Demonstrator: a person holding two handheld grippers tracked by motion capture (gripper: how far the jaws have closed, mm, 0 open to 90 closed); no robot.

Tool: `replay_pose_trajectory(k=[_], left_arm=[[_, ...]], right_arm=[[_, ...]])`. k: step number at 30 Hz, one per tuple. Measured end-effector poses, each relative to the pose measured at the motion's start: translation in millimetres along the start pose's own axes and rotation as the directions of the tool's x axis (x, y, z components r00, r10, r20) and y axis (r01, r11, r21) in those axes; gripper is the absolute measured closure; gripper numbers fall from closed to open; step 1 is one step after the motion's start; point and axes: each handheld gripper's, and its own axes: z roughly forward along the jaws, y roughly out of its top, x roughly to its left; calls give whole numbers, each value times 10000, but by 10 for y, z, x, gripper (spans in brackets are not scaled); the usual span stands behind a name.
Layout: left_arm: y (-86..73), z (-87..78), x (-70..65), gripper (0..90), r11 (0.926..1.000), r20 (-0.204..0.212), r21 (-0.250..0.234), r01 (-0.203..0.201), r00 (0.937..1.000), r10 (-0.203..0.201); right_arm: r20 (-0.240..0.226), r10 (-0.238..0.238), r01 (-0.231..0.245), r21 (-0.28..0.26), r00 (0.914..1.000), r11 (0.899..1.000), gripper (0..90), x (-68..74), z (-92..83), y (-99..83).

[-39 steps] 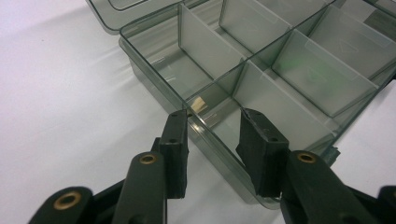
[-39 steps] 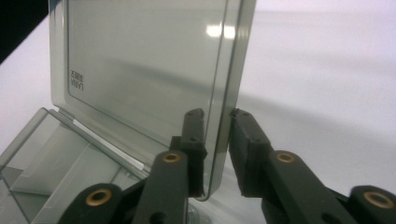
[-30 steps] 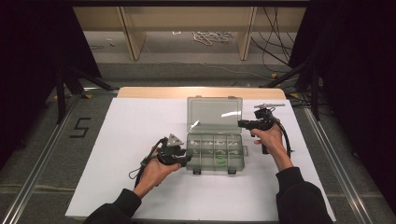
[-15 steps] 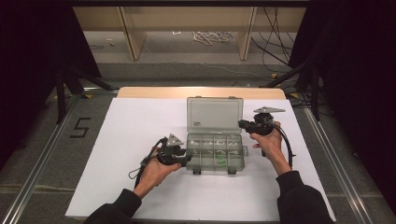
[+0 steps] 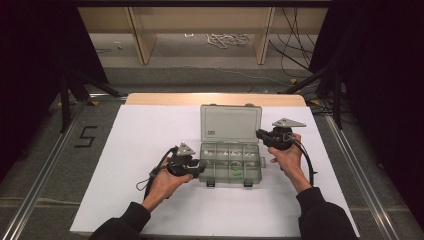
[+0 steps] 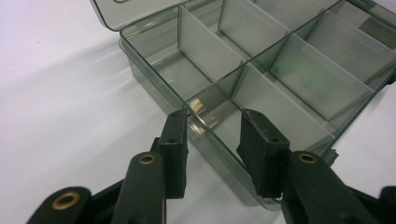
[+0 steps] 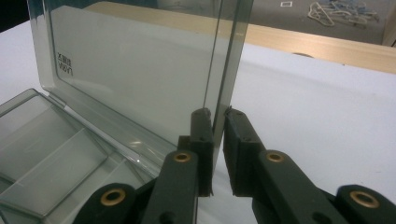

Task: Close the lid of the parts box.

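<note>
The right gripper [image 7: 218, 112] is pinching the stiff, thin lid [image 7: 140, 70] edge; the left gripper [image 6: 212, 123] is straddling, jaws apart, the light, slippery compartment box [image 6: 261, 70] wall.

A see-through grey plastic box [image 5: 231, 162] sits flat on the white table. It has many little rooms inside. Some small green bits [image 5: 237, 173] lie in one room at the front. Its lid [image 5: 230, 123] stands up, open at the back.
</note>
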Motion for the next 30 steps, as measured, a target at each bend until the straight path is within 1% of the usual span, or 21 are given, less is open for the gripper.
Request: replay_pose_trajectory(k=[1,2,7,8,10,11,12,13,14,15,16,17,18,19,21,23,24,25,28,29,30], left_arm=[[1,-1,3,622,10000,17,16,7,10000,-7],[0,-1,5,622,10000,21,12,-9,10000,9],[-2,0,-5,616,10000,-17,26,-63,10000,63],[-3,-1,-2,614,9999,-3,54,-98,10000,98],[-2,-2,3,609,9998,7,64,-194,9998,194],[-3,0,0,607,9999,10,68,-144,9999,144],[-4,4,-2,602,9999,12,57,-93,10000,93],[-5,10,-1,594,10000,20,67,-58,10000,58],[-6,18,-1,574,10000,-20,31,-14,10000,14],[-5,21,9,552,9999,-48,106,-27,10000,27],[0,19,33,532,9998,-54,116,-160,9999,160],[-1,14,30,512,9997,-94,211,102,9999,-101],[3,15,44,496,9998,-72,130,124,9999,-123],[10,12,50,474,9994,-176,46,329,9993,-329],[34,-16,83,436,9998,-280,28,208,9994,-207],[78,-52,111,409,9993,-347,-177,342,9988,-348],[106,-71,119,391,9980,-303,-352,531,9981,-542],[133,-87,120,375,9951,-296,-586,800,9962,-818],[239,-140,135,343,9935,-290,-778,832,9959,-856],[298,-175,149,339,9951,-307,-754,641,9973,-665],[335,-192,149,332,9953,-377,-784,576,9974,-607]], right_arm=[[51,14,-15,229,10000,9997,829,6,-25,2],[-20,-37,37,-141,10000,9999,829,7,-3,-20],[-3,-325,325,-301,9995,9990,828,6,-22,-41],[-118,-236,232,-337,9997,9992,828,17,-15,-50],[186,-468,473,-317,9987,9984,828,15,-29,-49],[133,-473,479,-426,9988,9979,828,18,-20,-53],[-22,-257,256,-413,9997,9988,828,39,-24,-62],[100,-392,397,-545,9992,9977,828,33,-21,-64],[44,-440,442,-574,9990,9974,829,31,-25,-68],[134,-481,486,-437,9988,9979,829,31,-42,-66],[59,-355,358,-534,9994,9979,829,46,-33,-75],[191,-379,385,-336,9991,9987,829,55,-54,-72],[167,-371,376,-336,9992,9987,829,56,-55,-73],[171,-389,395,-347,9991,9986,829,56,-55,-75],[284,-641,657,-573,9975,9962,829,46,-47,-81],[183,-608,617,-565,9980,9965,829,48,-49,-85],[126,-564,570,-554,9983,9968,829,59,-50,-87],[253,-697,710,-559,9973,9959,829,53,-54,-84],[340,-822,841,-602,9960,9946,828,48,-61,-92],[319,-769,785,-503,9965,9956,828,52,-67,-92],[270,-830,850,-848,9962,9928,828,53,-39,-98]])
